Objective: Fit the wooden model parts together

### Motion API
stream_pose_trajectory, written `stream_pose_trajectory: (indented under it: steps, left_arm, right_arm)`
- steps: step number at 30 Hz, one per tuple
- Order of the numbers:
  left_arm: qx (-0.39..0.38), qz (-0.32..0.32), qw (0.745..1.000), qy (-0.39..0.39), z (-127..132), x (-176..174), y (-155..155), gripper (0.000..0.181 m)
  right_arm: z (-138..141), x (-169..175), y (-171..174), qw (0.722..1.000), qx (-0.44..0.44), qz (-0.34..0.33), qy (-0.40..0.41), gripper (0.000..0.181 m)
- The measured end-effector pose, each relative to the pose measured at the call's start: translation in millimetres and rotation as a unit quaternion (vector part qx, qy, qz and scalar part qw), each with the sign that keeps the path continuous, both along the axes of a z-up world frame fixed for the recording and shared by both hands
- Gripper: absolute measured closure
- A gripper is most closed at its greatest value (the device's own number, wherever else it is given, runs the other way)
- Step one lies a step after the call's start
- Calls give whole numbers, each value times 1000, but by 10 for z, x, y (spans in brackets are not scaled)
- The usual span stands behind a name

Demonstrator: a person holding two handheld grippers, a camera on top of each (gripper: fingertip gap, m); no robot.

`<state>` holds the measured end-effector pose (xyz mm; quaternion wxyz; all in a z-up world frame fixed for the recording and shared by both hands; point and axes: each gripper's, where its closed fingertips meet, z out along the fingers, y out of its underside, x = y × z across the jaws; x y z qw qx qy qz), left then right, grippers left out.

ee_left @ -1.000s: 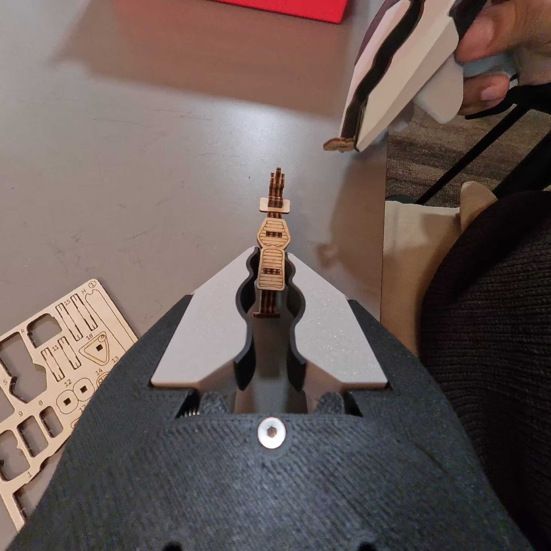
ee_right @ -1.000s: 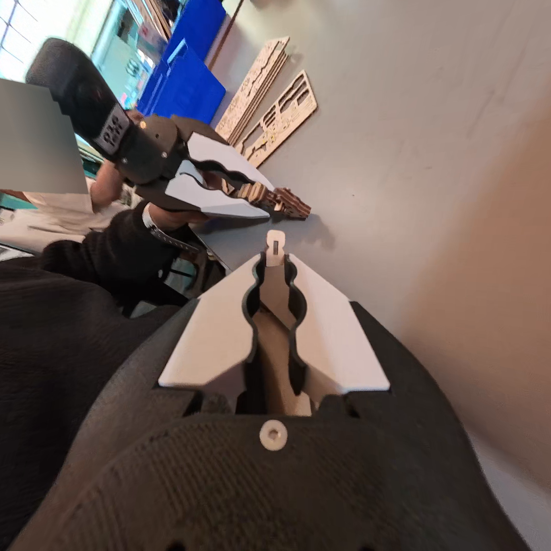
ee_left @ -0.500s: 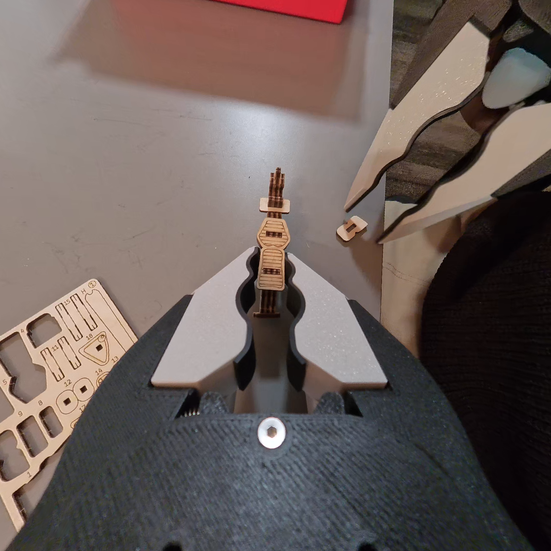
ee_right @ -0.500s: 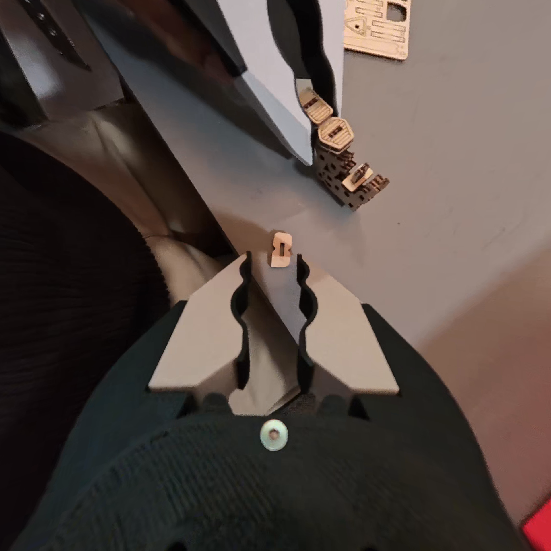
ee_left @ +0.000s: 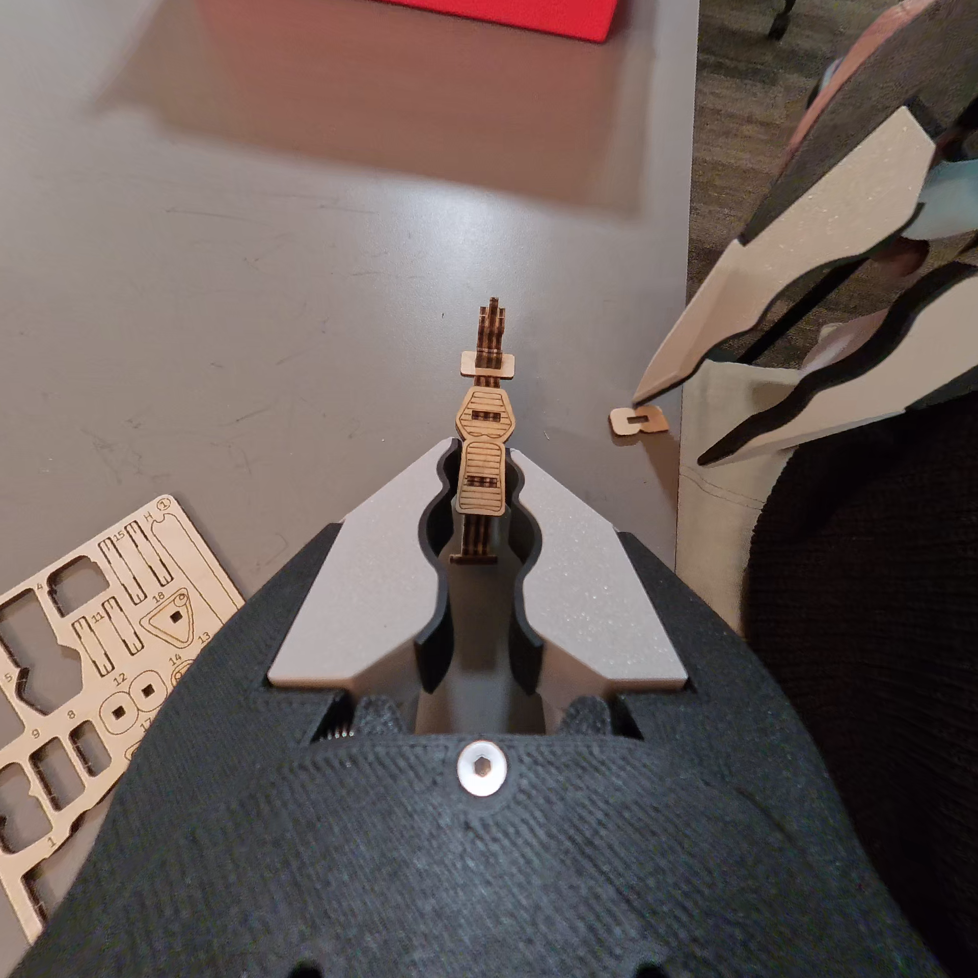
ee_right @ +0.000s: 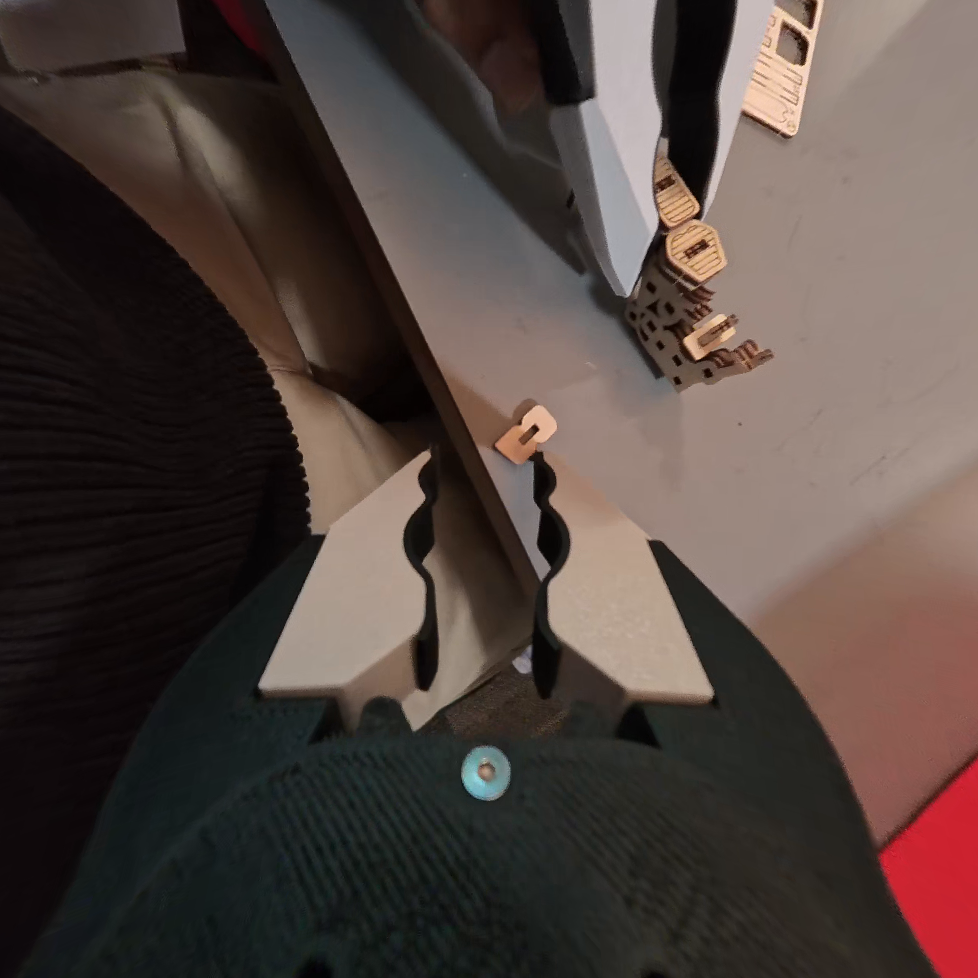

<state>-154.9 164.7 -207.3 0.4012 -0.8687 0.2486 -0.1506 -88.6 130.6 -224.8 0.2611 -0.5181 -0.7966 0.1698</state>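
From my left wrist camera, the punched wooden sheet (ee_left: 79, 651) runs off the left edge and slips under the gripper's black body, so I can't see most of it. The red mat (ee_left: 508, 16) is cut by the top edge. The lower part of the wooden model (ee_left: 482, 460) sits hidden between the fingers. On my right wrist camera, the table edge (ee_right: 402, 296) is smeared with blur, and whether the near fingertip (ee_right: 540, 460) touches the small slotted piece (ee_right: 526, 429) I can't tell.
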Motion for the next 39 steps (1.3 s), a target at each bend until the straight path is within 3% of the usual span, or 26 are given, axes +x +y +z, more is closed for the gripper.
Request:
stream_pose_trajectory:
  steps: [13, 21, 29, 39]
  left_arm:
    - [0, 0, 1000, 0, 1, -1, 1, 167]
    - [1, 0, 1000, 1, 1, -1, 0, 167]
    - [0, 0, 1000, 1, 0, -1, 1, 167]
    - [1, 0, 1000, 1, 0, 0, 1, 167]
  right_arm:
    - [101, -60, -82, 999, 26, 15, 33, 145]
    - [41, -33, -191, 999, 19, 29, 15, 166]
    - [26, -30, -132, 999, 31, 21, 13, 158]
    - [101, -41, -51, 999, 45, 5, 29, 173]
